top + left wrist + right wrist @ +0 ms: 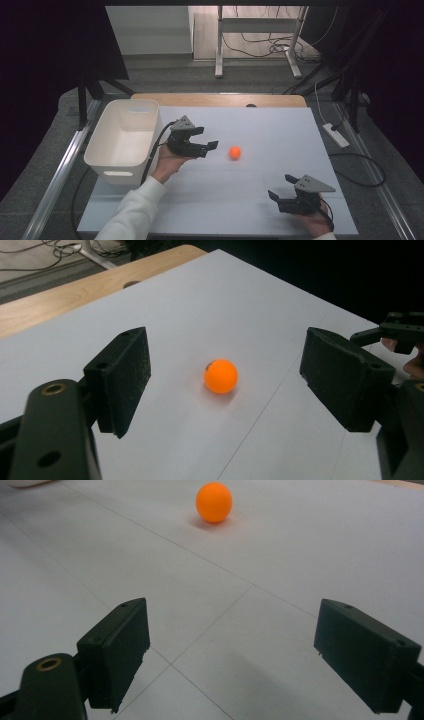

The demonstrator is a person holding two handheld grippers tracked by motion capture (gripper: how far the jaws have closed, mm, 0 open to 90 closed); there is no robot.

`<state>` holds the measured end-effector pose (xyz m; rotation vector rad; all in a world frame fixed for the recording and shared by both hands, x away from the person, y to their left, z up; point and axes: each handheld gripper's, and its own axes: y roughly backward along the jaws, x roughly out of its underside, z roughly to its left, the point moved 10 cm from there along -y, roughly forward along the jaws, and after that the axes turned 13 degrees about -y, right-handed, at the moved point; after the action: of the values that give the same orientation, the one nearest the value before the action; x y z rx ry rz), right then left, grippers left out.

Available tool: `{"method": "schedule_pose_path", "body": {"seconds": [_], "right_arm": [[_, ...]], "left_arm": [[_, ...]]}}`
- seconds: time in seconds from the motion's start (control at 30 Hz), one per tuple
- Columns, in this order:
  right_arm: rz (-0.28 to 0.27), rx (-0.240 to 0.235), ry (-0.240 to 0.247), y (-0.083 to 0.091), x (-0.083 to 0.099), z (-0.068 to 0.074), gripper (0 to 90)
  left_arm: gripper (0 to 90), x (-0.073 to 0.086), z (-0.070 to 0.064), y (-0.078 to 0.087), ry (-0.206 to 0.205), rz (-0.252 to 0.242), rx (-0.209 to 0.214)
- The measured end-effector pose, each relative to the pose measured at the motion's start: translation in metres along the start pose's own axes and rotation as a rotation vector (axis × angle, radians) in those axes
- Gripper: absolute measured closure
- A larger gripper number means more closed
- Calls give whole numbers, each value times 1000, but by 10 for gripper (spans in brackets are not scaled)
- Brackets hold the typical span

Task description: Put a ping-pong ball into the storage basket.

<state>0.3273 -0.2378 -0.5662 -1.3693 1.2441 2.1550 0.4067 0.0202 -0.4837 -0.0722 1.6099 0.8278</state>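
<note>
An orange ball (235, 152) rests on the white board (280, 130) near its middle. My left gripper (209, 140) is open just left of the ball, its jaws pointing right toward it. In the left gripper view the ball (220, 376) lies on the board a short way ahead, between the lines of the two spread jaws, untouched. My right gripper (281, 186) is open near the board's front right, jaws pointing left. The right gripper view has the ball (214, 502) far ahead at the top, well beyond the jaws.
A white plastic bin (125, 137) stands at the board's left edge, beside my left hand. A wooden table edge (220, 100) runs behind the board. Cables and a desk frame (260, 40) lie on the floor beyond. A power strip (336, 135) sits right of the board.
</note>
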Motion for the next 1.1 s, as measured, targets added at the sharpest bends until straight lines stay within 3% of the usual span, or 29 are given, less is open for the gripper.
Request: {"method": "schedule_pose_path", "body": {"seconds": [0.23,0.37,0.47,1.1], "right_arm": [[4,-4,12,-2,0,0,148],[2,-3,10,-1,0,0,148],[2,-6,7,-1,0,0,148],[2,-14,9,-1,1,-1,148]], "left_arm": [[211,3,-6,-11,1,21,24],[212,0,-6,-19,-4,17,7],[209,1,-7,-26,1,22,21],[188,11,-11,-58,-18,124,49]]}}
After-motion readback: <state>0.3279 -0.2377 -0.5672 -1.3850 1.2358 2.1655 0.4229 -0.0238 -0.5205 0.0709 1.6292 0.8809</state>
